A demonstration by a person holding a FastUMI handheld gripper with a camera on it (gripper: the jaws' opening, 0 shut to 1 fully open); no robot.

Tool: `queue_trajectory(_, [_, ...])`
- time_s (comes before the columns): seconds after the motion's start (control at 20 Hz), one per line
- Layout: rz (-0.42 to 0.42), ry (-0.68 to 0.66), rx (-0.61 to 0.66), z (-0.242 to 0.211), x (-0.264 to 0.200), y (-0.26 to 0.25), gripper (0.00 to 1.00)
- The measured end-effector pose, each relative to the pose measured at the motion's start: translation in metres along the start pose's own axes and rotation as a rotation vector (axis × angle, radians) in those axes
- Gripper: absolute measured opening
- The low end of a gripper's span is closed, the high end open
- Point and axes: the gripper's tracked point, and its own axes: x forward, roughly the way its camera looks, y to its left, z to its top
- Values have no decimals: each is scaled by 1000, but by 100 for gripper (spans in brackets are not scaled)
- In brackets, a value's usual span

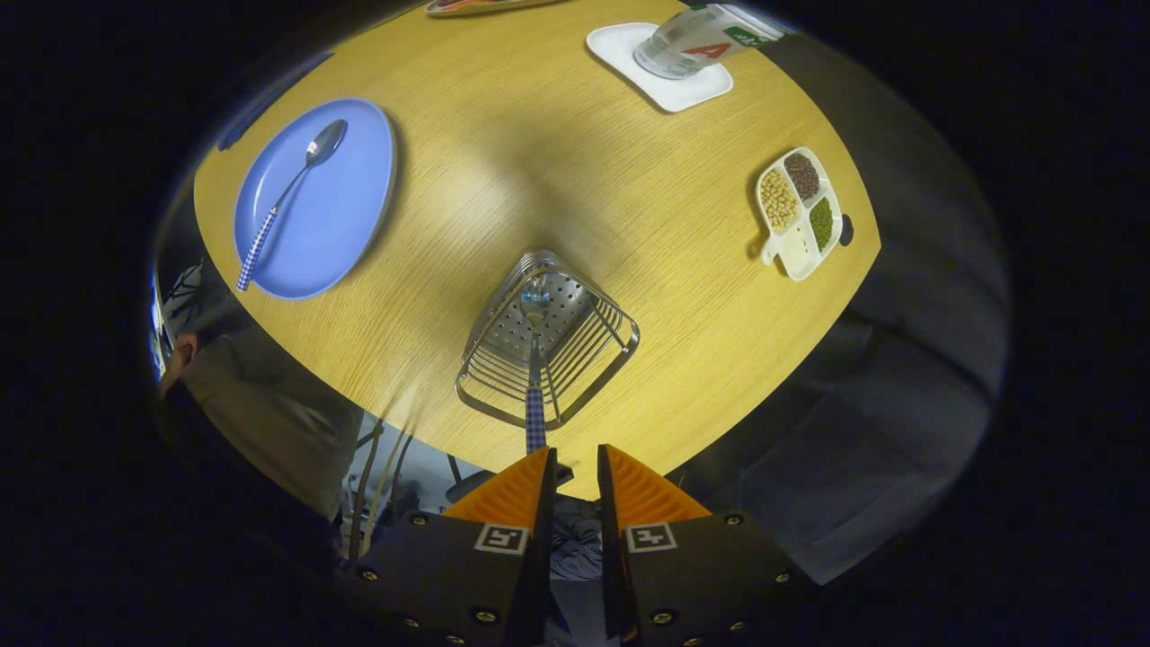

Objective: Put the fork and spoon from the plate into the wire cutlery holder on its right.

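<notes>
A wire cutlery holder [588, 358] stands on the wooden table [557, 162], just ahead of my fingers. The fork [535, 409] stands inside it, head down on the perforated bottom. Its checked handle rises toward the tip of the left finger [517, 492] and lies outside the gap. My gripper [575, 460] hovers above the holder, open by a narrow gap with nothing between the fingers. The spoon [292, 189], with the same checked handle, lies on the blue plate [355, 211] to the left of the holder and beyond it.
A white divided dish of beans [800, 216] sits right of the holder. Farther off, a carton [696, 40] stands on a white tray [669, 90]. A person's sleeve [269, 404] is by the near table edge, left of my fingers.
</notes>
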Motion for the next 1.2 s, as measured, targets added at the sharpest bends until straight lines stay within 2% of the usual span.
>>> queue_trajectory(0.3, [87,-176,65,15,-40,46,25])
queue_trajectory(0.55, [136,-248,95,25,-53,98,25])
queue_trajectory(0.9, [229,-303,111,55,-52,178,25])
queue_trajectory(1.05, [297,-318,112,74,-51,212,25])
queue_trajectory(1.2, [299,-292,90,86,-46,227,25])
